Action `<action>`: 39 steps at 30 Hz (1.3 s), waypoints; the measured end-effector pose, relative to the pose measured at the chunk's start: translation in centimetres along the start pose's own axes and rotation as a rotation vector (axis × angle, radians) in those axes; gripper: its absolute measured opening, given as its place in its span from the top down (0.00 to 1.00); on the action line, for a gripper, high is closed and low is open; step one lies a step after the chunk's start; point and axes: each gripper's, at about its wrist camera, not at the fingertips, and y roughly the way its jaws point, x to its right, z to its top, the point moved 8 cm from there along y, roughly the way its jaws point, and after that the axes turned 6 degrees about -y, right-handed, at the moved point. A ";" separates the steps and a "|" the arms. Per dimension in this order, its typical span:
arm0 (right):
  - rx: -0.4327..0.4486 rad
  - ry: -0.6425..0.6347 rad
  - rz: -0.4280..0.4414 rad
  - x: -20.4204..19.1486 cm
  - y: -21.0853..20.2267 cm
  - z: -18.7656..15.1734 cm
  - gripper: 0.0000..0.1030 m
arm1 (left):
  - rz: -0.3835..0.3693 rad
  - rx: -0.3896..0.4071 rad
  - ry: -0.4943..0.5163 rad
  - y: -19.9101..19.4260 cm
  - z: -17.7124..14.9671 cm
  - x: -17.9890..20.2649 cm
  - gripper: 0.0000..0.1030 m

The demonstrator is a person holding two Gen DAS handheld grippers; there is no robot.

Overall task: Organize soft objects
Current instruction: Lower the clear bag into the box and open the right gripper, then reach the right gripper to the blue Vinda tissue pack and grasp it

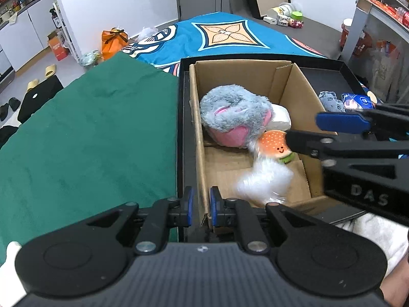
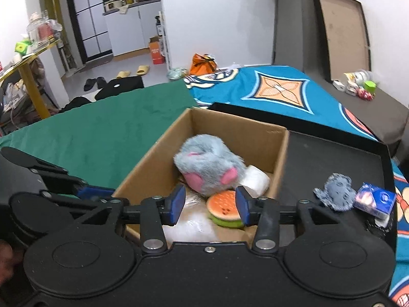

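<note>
A cardboard box [image 1: 198,138] [image 2: 150,158] stands in a black tray [image 1: 182,128] [image 2: 332,158]. Inside lie a grey-and-pink plush [image 1: 235,115] [image 2: 204,166], a white roll [image 1: 281,119] [image 2: 257,180], a watermelon-slice toy [image 1: 276,145] [image 2: 225,208] and a blurred white fluffy bundle in clear wrap [image 1: 265,179] [image 2: 189,226]. My left gripper [image 1: 200,206] is shut on the box's near left wall. My right gripper [image 2: 210,204] [image 1: 304,131] is open and empty above the box's near end, over the watermelon toy.
A small grey plush [image 2: 336,195] [image 1: 329,101] and a blue tissue pack [image 2: 374,200] [image 1: 356,101] lie in the tray right of the box. A green cloth [image 1: 89,133] [image 2: 102,138] spreads to the left, a blue patterned blanket [image 1: 222,35] [image 2: 276,89] behind.
</note>
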 end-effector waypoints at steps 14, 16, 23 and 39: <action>0.016 -0.006 -0.074 4.3 -1.8 -1.2 0.48 | 0.129 0.033 0.056 -0.6 0.0 0.3 0.65; 0.026 -0.015 -0.087 5.0 -2.2 -1.2 0.45 | 0.149 0.040 0.068 -0.6 0.1 0.4 0.61; 0.032 -0.030 -0.131 8.2 -2.5 -1.6 0.42 | 0.189 0.040 0.093 -0.6 0.2 0.6 0.51; 0.039 -0.060 -0.204 17.0 -2.4 -2.2 0.27 | 0.268 0.053 0.120 -0.6 0.8 1.1 0.23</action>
